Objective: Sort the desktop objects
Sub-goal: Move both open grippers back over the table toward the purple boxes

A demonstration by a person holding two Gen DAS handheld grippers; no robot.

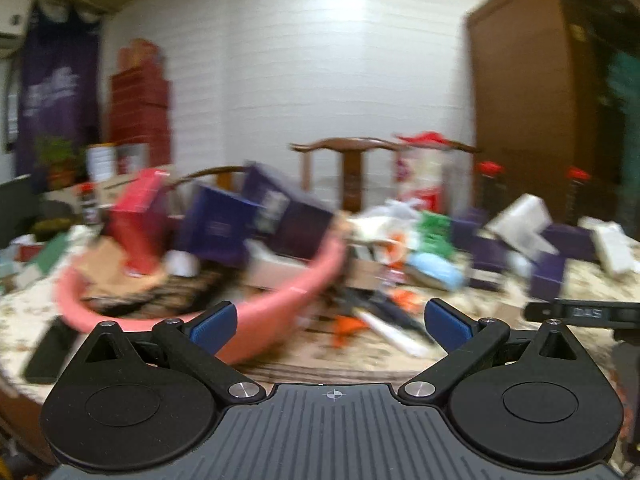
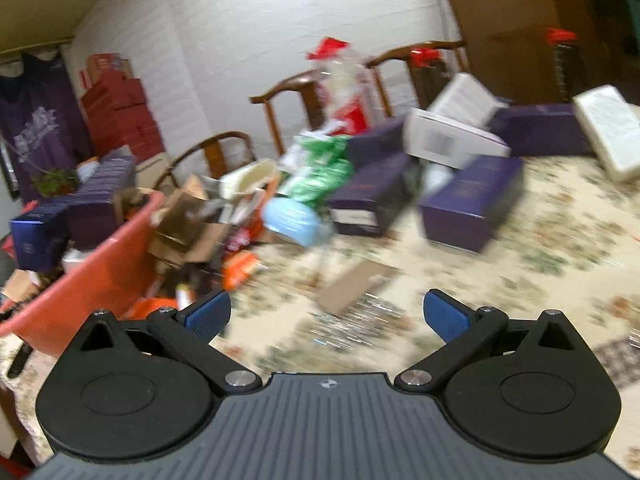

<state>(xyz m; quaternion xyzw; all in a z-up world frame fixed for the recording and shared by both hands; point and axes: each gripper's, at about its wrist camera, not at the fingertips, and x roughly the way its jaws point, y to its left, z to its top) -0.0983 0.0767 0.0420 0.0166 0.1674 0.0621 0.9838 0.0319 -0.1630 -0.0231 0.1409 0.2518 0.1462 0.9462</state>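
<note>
- Both empty: left hand-held gripper (image 1: 330,322) spread, right hand-held gripper (image 2: 326,314) spread.
- Step: likely approach, nothing picked.
- Purple box (image 2: 472,204) mid-right on worktop (image 2: 560,248); pink basin (image 2: 92,264) lower left.
- Next: pick a target and close in.

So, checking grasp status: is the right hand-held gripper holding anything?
No, the right hand-held gripper is open, with only the floral tablecloth visible between its blue fingers.

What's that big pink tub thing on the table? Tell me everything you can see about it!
The pink tub is a big round basin, probably plastic, with a thick rolled rim and smooth sloping sides. It sits on the flowery tablecloth, left of the loose clutter. Purple boxes, a red box and torn cardboard are piled inside it. Both views are blurry, so finer marks can't be seen.
</note>
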